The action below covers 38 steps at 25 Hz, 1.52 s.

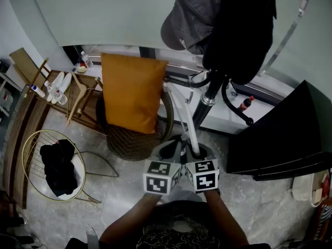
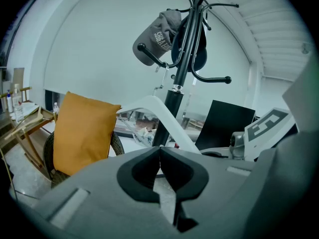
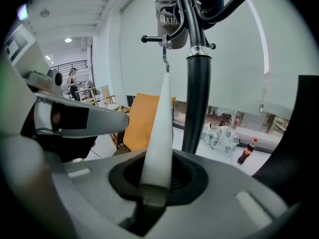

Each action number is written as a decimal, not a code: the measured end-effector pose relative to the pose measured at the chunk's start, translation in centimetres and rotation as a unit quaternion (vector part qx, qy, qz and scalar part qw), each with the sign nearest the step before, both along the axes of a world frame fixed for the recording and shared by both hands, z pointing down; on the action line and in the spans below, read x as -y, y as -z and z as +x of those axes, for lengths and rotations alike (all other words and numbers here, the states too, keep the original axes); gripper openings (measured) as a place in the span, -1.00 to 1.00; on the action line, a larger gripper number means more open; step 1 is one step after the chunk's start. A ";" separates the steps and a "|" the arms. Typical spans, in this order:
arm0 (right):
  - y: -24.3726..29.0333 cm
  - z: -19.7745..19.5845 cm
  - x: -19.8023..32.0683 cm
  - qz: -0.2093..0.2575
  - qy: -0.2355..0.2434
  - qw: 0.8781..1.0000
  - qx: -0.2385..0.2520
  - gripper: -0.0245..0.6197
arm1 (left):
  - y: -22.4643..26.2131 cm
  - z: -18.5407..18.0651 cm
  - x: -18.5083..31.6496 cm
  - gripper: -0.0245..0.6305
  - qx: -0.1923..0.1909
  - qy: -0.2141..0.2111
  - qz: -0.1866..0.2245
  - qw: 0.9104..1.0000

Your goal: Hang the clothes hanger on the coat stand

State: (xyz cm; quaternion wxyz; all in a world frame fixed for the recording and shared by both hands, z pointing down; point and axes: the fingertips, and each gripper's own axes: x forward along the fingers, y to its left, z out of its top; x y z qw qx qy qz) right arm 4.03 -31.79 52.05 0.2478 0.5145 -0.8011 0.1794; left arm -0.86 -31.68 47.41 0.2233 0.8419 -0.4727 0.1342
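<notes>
A white hanger point(image 3: 160, 133) is seen held up to a black coat stand point(image 1: 211, 93). Its lower end is pinched in the right gripper point(image 3: 156, 183), and no gap can be made out between the pads and the plastic. The hanger's arm is shown rising away from the jaws, just left of the stand's pole. At the top, its metal hook point(image 3: 164, 54) is seen meeting a low side peg of the stand (whether it is fully over the peg cannot be told).

The left gripper point(image 2: 160, 151) is held just beside the right one, on its left. Its jaws are pressed together at the tips with nothing between them, and the hanger is seen passing beyond them.

Higher on the stand, a grey cap point(image 1: 189, 17) and a dark garment point(image 1: 241, 25) are hung.

To the left of the stand, an orange cushion point(image 1: 132, 92) is propped upright on a wicker chair point(image 1: 129, 144). Nearer and further left, a gold wire basket point(image 1: 31, 144) is seen on the floor with black cloth point(image 1: 58, 165) inside. A wooden rack point(image 1: 31, 113) is set along the far left. A cola bottle point(image 1: 246, 104) is stood on the floor beyond the pole, to its right.
</notes>
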 end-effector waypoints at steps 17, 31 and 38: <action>0.6 -0.6 -1.2 -0.004 -0.008 1.000 0.010 -0.53 | 0.8 -0.7 -0.8 -0.91 0.008 -0.006 0.010 1.000; 3.0 -0.1 -2.9 0.026 -0.023 0.999 0.016 -0.49 | 1.5 0.0 -3.0 -0.91 0.008 -0.026 0.018 0.999; 4.8 -0.1 -3.9 0.044 -0.031 0.998 0.029 -0.49 | 1.9 -0.1 -4.3 -0.91 0.012 -0.028 0.021 0.999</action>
